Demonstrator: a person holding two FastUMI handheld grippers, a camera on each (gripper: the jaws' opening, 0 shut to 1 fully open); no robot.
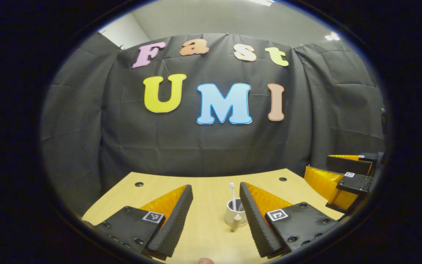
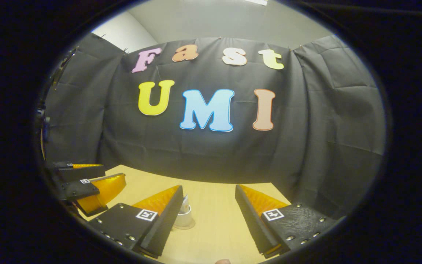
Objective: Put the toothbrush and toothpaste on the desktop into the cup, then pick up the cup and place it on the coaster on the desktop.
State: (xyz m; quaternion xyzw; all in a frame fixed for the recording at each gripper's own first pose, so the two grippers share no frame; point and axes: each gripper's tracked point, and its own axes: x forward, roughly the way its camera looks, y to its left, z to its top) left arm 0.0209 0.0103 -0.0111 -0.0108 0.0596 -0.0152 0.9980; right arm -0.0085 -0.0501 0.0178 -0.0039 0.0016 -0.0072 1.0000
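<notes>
A white cup stands on the wooden desktop, just inside my left gripper's right finger. A toothbrush with a round white tip sticks up out of it. My left gripper is open, with nothing between its fingers. In the right gripper view the cup stands partly behind that gripper's left finger, on a pale round coaster, and something pale rises from its mouth. My right gripper is open too and holds nothing. Both grippers hang back from the cup.
The right gripper shows at the right edge of the left gripper view, the left gripper at the left edge of the right gripper view. Black cloth walls stand close behind the desktop. Two dark holes mark its far edge.
</notes>
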